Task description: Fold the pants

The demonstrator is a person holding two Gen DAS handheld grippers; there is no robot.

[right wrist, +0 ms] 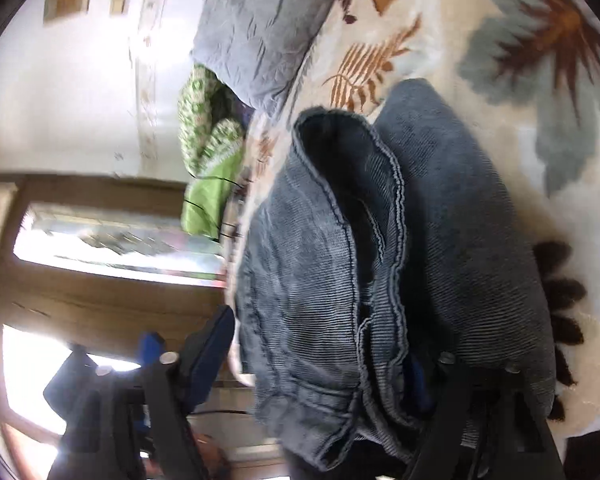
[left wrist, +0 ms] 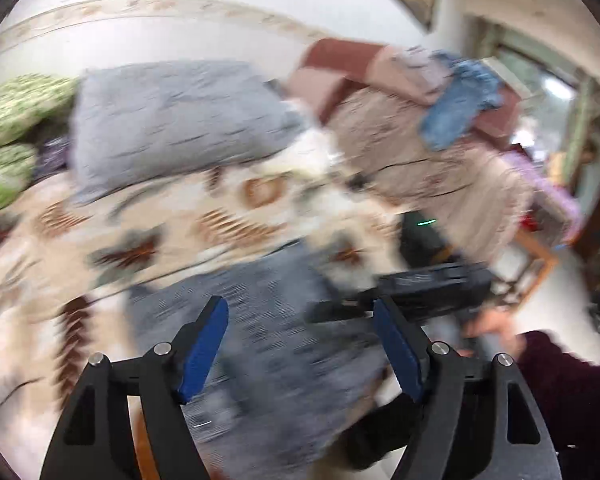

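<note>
Left wrist view, blurred: left gripper [left wrist: 300,344] spread wide, nothing between its blue pads, hovering over the blue-grey pants [left wrist: 260,312] lying on the leaf-patterned blanket [left wrist: 160,224]. Grey pillow [left wrist: 176,124] behind.

Right wrist view: right gripper [right wrist: 320,364] half spread — the pants [right wrist: 380,280] bunched between its fingers, one finger hidden in the fabric; cannot tell if pads press. Green cloth [right wrist: 208,140] near the pillow [right wrist: 260,20].
</note>
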